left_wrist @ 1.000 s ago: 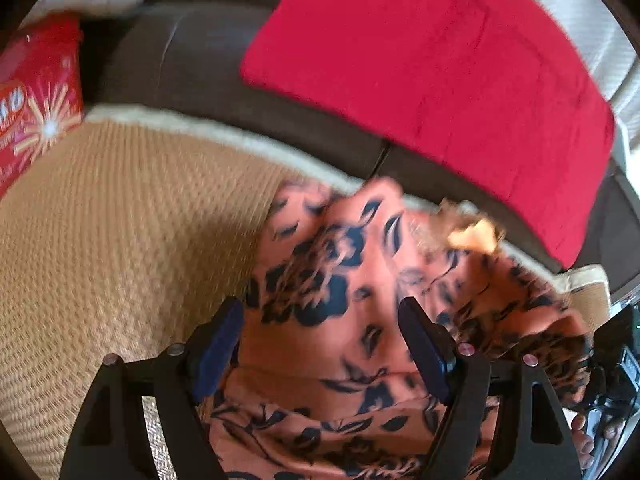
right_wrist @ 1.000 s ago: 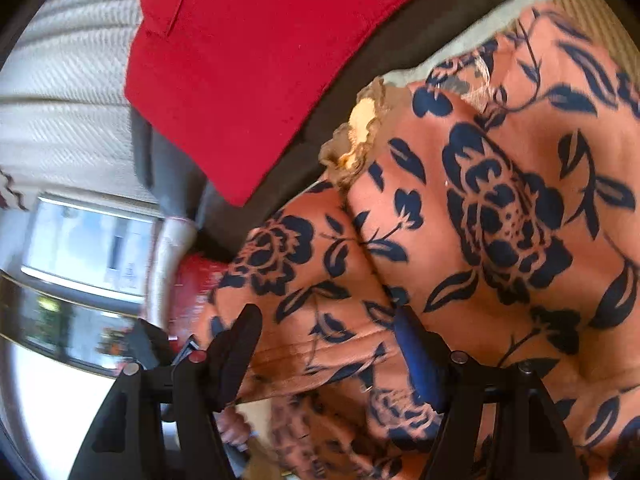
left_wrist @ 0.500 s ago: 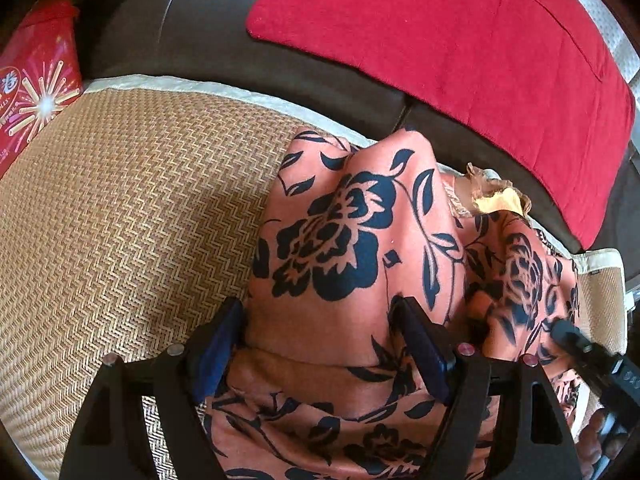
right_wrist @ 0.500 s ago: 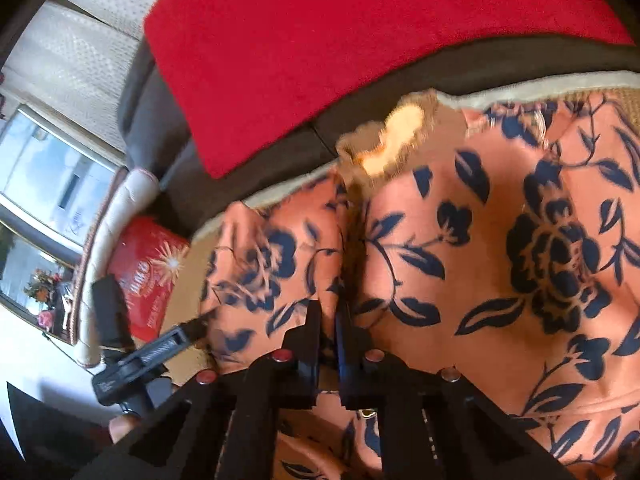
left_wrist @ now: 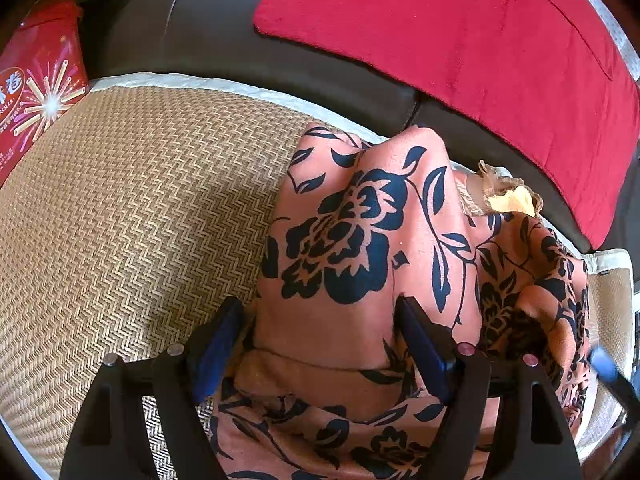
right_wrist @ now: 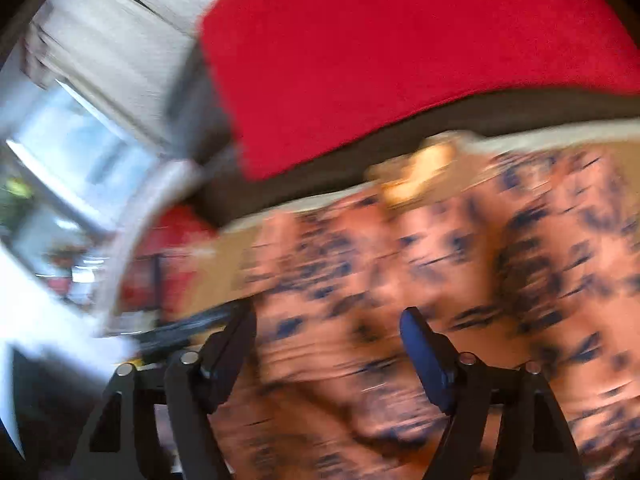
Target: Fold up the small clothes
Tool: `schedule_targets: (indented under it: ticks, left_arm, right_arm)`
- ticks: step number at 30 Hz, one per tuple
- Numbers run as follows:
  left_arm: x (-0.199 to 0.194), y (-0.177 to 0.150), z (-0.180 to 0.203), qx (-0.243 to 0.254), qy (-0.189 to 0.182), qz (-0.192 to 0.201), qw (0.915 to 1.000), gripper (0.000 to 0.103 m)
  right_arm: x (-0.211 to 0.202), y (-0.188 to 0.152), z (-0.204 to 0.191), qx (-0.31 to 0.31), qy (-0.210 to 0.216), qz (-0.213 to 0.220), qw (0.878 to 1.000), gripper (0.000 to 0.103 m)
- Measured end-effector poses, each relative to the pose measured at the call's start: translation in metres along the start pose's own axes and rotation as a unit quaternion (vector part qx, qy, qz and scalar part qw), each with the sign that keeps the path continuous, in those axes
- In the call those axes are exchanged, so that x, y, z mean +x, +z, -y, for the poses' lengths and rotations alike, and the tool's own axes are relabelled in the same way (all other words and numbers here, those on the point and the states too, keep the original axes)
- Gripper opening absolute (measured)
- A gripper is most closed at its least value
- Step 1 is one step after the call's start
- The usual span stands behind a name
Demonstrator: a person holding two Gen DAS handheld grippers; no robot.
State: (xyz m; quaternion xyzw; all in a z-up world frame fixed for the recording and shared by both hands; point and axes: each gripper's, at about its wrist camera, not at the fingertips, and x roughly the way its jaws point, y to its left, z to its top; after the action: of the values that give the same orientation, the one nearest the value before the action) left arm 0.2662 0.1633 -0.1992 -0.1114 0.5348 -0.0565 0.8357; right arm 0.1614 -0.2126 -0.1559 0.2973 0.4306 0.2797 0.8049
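One floral garment point(left_wrist: 360, 248) lies bunched on the woven mat point(left_wrist: 120, 220), toward its back edge and right side. Left tongs point(left_wrist: 320, 344) stand wide, straddling a raised fold; right tongs point(right_wrist: 326, 344) stand wide over the cloth. One red cushion point(left_wrist: 460, 40) and one red box point(left_wrist: 36, 92) lie behind. Right view is blurred.

- A woven straw mat point(left_wrist: 132, 216) with a pale fabric border covers the seat from 7 to 10 o'clock.
- A dark brown leather sofa back point(left_wrist: 208, 28) runs along 12 o'clock.
- A red cloth point(left_wrist: 460, 36) drapes over it toward 2 o'clock.
- A bright window point(right_wrist: 76, 140) sits at 9 o'clock in the blurred right view.
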Motion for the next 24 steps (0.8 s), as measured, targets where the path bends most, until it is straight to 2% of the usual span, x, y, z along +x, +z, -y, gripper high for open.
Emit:
schedule_targets:
  ticks: [3, 5, 8, 10, 14, 15, 16, 17, 18, 21, 24]
  left_arm:
    - [-0.001, 0.002, -0.006, -0.007, -0.003, 0.000, 1.0000, 0.080]
    - [-0.003, 0.003, -0.010, -0.012, -0.005, 0.001, 0.9999, 0.080]
    - [-0.007, 0.003, -0.014, -0.015, -0.008, 0.005, 0.9998, 0.080]
    - [-0.010, 0.003, -0.016, -0.013, -0.009, 0.007, 0.9998, 0.080]
    - [-0.013, 0.003, -0.021, -0.019, -0.013, 0.006, 0.9997, 0.080]
    - [-0.013, 0.003, -0.023, -0.020, -0.014, 0.005, 0.9997, 0.080]
    - [-0.013, 0.003, -0.023, -0.020, -0.013, 0.005, 0.9997, 0.080]
    - [-0.014, 0.003, -0.022, -0.017, -0.012, 0.005, 0.9998, 0.080]
    - [-0.013, 0.003, -0.021, -0.015, -0.012, 0.005, 0.9998, 0.080]
    - [-0.013, 0.002, -0.018, -0.012, -0.013, 0.002, 0.9998, 0.080]
    - [-0.016, 0.002, -0.015, -0.014, -0.013, 0.006, 0.9998, 0.080]
  right_arm:
    - [0.008, -0.010, 0.003, 0.033, 0.077, -0.054, 0.995, 0.078]
    - [0.019, -0.018, 0.013, 0.085, 0.111, -0.065, 0.988, 0.078]
    - [0.042, -0.029, 0.033, 0.170, 0.138, -0.088, 0.972, 0.077]
    - [0.051, -0.036, 0.043, 0.209, 0.150, -0.085, 0.963, 0.077]
    - [0.060, -0.040, 0.056, 0.267, 0.164, -0.027, 0.949, 0.076]
    - [0.063, -0.038, 0.055, 0.272, 0.166, -0.015, 0.948, 0.071]
    - [0.062, -0.037, 0.056, 0.275, 0.171, -0.001, 0.946, 0.064]
    - [0.063, -0.036, 0.056, 0.277, 0.174, 0.012, 0.945, 0.041]
    - [0.062, -0.035, 0.058, 0.279, 0.169, 0.015, 0.945, 0.031]
    - [0.062, -0.032, 0.057, 0.281, 0.136, 0.047, 0.949, 0.024]
    - [0.025, -0.021, 0.063, 0.266, 0.130, 0.111, 0.949, 0.024]
